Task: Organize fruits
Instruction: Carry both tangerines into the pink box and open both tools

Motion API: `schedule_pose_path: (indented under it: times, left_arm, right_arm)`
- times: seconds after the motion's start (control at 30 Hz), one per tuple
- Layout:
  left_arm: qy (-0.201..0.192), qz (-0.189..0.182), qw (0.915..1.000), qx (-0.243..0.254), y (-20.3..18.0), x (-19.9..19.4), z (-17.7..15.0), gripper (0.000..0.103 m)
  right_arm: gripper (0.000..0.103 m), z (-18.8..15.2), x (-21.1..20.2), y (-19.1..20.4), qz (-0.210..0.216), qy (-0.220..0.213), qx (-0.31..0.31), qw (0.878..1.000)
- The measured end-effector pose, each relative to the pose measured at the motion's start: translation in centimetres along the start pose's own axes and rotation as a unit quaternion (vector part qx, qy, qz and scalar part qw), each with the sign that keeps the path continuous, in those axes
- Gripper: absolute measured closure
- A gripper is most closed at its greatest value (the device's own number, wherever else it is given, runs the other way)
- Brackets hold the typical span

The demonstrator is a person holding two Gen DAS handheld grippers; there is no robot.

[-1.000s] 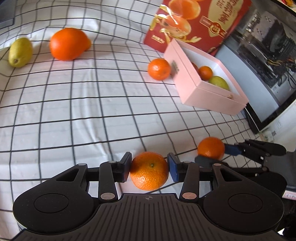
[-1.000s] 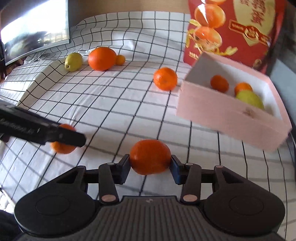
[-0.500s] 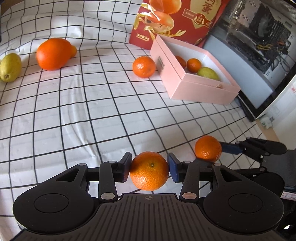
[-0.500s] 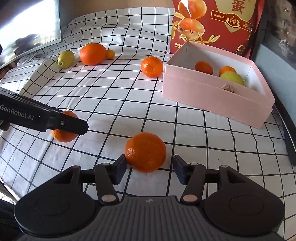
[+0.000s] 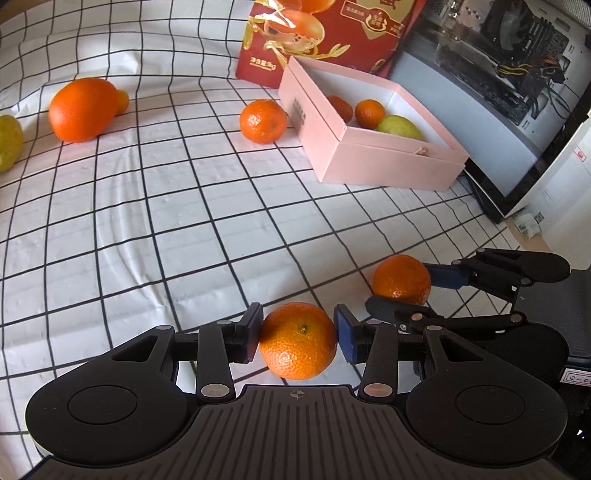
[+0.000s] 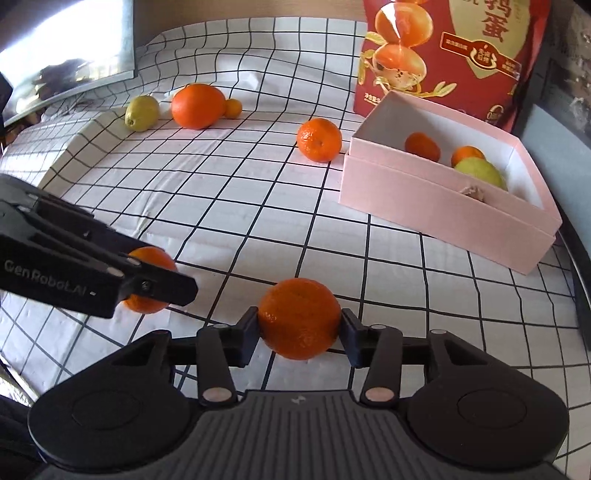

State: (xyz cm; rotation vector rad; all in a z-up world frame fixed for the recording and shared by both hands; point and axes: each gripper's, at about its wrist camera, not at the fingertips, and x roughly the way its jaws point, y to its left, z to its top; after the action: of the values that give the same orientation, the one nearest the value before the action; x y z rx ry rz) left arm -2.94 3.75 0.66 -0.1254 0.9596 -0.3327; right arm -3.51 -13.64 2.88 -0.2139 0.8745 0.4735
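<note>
My left gripper is shut on a tangerine low over the checked cloth. My right gripper is closing, and its pads press both sides of a second tangerine. The two grippers stand side by side: the right gripper and its tangerine show at the right of the left wrist view. The left gripper and its tangerine show at the left of the right wrist view. An open pink box ahead holds two small tangerines and a green-yellow fruit.
A loose tangerine lies just left of the box. Farther left are a big orange, a tiny orange fruit and a yellow-green fruit. A red bag stands behind the box, and a computer case is at the right.
The right gripper's jaws opened off the tangerine half a second ago and have shut on it again. The left gripper kept its hold and rolled slightly, shifting its view of the box.
</note>
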Motion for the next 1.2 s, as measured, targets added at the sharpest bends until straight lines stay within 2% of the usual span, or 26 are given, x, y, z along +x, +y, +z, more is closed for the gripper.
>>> schedule_pose_path:
  times: [0.17,0.27,0.4,0.53,0.63,0.77,0.83,0.97,1.07,1.13,1.2]
  left_arm:
    - [0.004,-0.010,0.9999,-0.009,-0.3,1.1,0.9,0.056]
    - [-0.005,-0.026,0.9995,-0.020,-0.5,1.7,3.0,0.056]
    - [-0.058,-0.046,0.9972,-0.012,-1.3,1.5,9.0,0.056]
    - [-0.108,-0.059,0.9923,-0.010,-3.0,2.1,16.3,0.056]
    - [-0.114,-0.059,0.9916,-0.012,-4.5,3.8,21.6,0.056]
    - [-0.089,-0.046,0.9946,0.029,-6.3,7.3,26.8,0.056]
    - [-0.066,-0.034,0.9968,0.029,-6.7,9.5,27.8,0.056]
    - [-0.032,-0.023,0.9990,0.021,-6.7,13.0,27.5,0.055]
    - [-0.013,-0.032,0.9994,0.003,-6.2,14.9,26.9,0.055]
    - [-0.006,-0.034,0.9994,-0.002,-6.0,15.6,26.4,0.056]
    - [-0.019,-0.030,0.9994,-0.002,-6.0,15.5,25.8,0.055]
  right_arm:
    - [0.058,0.2,-0.2,-2.4,-0.020,0.004,0.024,1.000]
    - [0.059,0.9,-0.8,-4.6,-0.036,-0.003,0.037,0.999]
    - [0.059,4.0,-3.5,-7.7,-0.046,-0.057,0.034,0.997]
    - [0.059,9.7,-4.5,-11.8,-0.076,-0.096,0.028,0.992]
    - [0.059,13.8,-3.4,-15.1,-0.086,-0.097,0.033,0.991]
    - [0.058,16.8,-0.5,-17.7,-0.100,-0.076,0.022,0.992]
    - [0.058,17.0,1.2,-18.3,-0.096,-0.064,0.015,0.993]
    - [0.058,15.8,4.0,-18.8,-0.095,-0.043,-0.002,0.995]
    - [0.058,15.2,6.1,-19.7,-0.091,-0.027,0.007,0.995]
    - [0.058,14.9,6.9,-20.2,-0.085,-0.022,0.017,0.996]
    - [0.058,14.6,7.4,-20.7,-0.072,-0.018,0.030,0.997]
